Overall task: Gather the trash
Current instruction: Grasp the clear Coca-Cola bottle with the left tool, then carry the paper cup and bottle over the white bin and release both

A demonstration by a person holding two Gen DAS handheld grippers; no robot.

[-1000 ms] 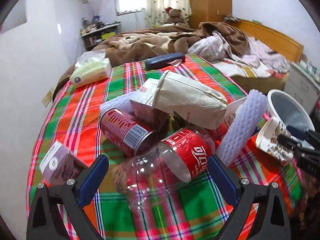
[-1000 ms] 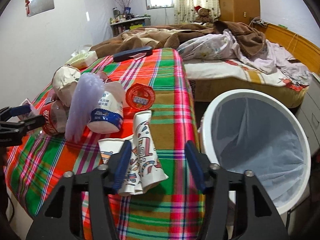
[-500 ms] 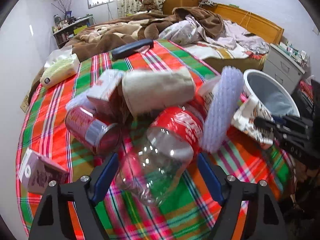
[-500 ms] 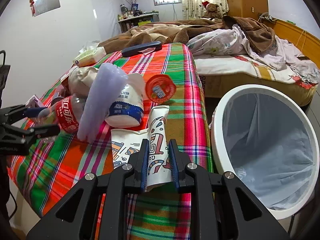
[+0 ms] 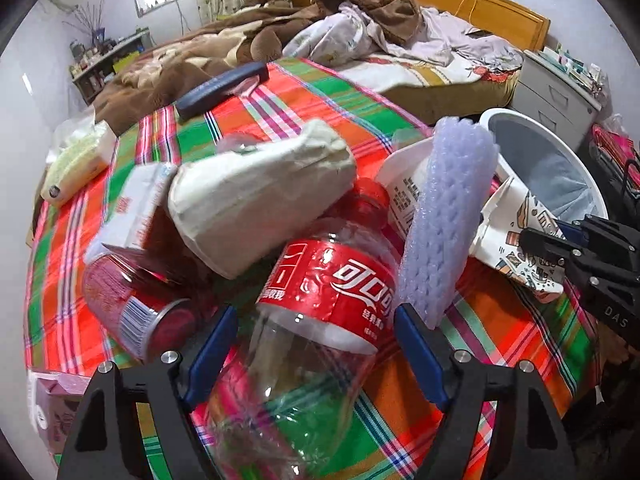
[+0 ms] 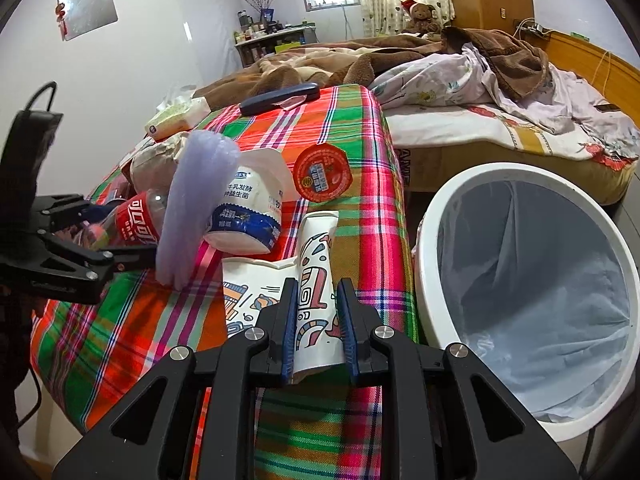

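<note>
A clear cola bottle [image 5: 328, 292] with a red label lies in the trash pile on the plaid tablecloth [image 5: 500, 340]. My left gripper [image 5: 316, 344] straddles its lower body. Its jaws are closing, and both blue pads touch the bottle's sides. In the right wrist view the bottle [image 6: 136, 224] and left gripper [image 6: 100, 248] show at the left edge. My right gripper [image 6: 316, 320] is shut on a crumpled patterned paper cup [image 6: 316, 280] at the table's near edge. A white trash bin [image 6: 424, 264] with a liner stands open just right of it.
Around the bottle lie a red can [image 5: 132, 300], a beige paper bag [image 5: 256, 196], purple foam wrap [image 5: 448, 216] and a white carton [image 5: 140, 204]. A yogurt tub [image 6: 252, 208] and a red-lidded cup [image 6: 322, 172] lie behind the paper cup. An unmade bed [image 6: 500, 128] lies beyond.
The left gripper has moved in over the bottle and its jaws have narrowed onto it. The right gripper's jaws have gone from open to shut on the paper cup.
</note>
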